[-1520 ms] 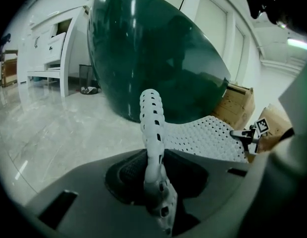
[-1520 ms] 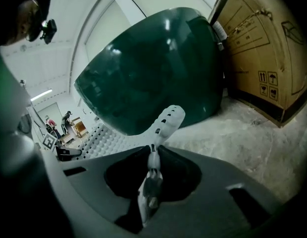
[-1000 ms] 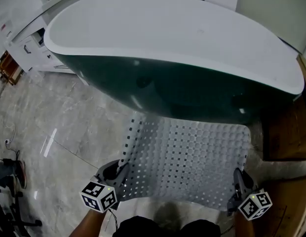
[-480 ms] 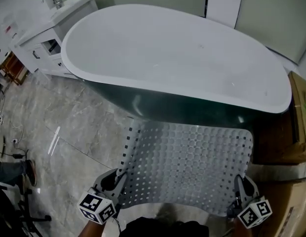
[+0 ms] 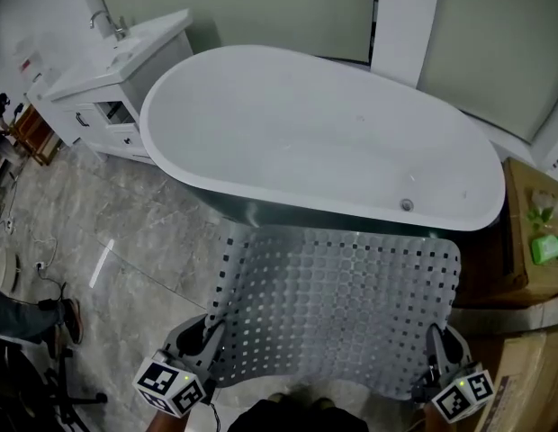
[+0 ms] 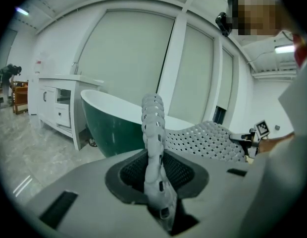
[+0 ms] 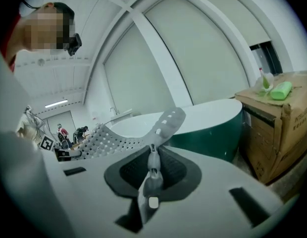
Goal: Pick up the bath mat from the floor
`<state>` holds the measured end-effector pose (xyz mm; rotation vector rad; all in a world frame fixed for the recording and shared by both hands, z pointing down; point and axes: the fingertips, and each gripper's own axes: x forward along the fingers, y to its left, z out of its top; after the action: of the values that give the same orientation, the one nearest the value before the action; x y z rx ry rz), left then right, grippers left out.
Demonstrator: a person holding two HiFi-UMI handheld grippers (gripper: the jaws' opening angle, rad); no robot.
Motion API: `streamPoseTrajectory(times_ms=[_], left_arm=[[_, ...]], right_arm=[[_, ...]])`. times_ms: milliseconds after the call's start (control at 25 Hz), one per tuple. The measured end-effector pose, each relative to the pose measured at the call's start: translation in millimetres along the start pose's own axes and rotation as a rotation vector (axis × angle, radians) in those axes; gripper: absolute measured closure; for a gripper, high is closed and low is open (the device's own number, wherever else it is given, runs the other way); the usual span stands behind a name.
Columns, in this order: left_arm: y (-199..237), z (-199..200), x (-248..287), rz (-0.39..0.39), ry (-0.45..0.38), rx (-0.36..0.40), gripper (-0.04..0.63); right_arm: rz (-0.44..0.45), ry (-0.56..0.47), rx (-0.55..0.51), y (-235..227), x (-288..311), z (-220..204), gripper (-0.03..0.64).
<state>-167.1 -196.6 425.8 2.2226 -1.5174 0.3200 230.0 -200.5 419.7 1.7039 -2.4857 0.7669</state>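
Observation:
The grey perforated bath mat [image 5: 337, 304] hangs spread out in the air between my two grippers, in front of the bathtub [image 5: 306, 142]. My left gripper [image 5: 210, 336] is shut on the mat's near left corner; in the left gripper view the mat's edge [image 6: 154, 148] rises from between the pads. My right gripper [image 5: 434, 347] is shut on the near right corner, and the mat [image 7: 163, 128] curls up out of the jaws in the right gripper view. The mat's far edge droops toward the tub's dark green side.
A white vanity cabinet [image 5: 117, 79] with a tap stands left of the tub. Cardboard boxes [image 5: 531, 241] with a green bottle [image 5: 546, 247] on top stand at the right. Cables and a person's shoe [image 5: 70, 318] lie on the marble floor at the left.
The mat has been lifted higher with both grippers still holding its corners. The view has tilted up, so the whole tub and the vanity now show.

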Motion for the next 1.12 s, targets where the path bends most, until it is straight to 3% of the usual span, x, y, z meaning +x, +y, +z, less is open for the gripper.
streamPoseTrajectory(times_ms=[360, 720, 1120], left_arm=[[-30, 105, -64, -0.005, -0.057, -0.001, 0.508], [-56, 170, -119, -0.025, -0.063, -0.006, 0.508], [-77, 215, -172, -0.039, -0.103, -0.016, 0.509]], right_arm=[[0.017, -0.078, 0.008, 54, -50, 100, 0.566], [0.042, -0.102, 0.028, 91, -92, 162, 0.566], [0.066, -0.151, 0.021, 125, -147, 210, 0.566]])
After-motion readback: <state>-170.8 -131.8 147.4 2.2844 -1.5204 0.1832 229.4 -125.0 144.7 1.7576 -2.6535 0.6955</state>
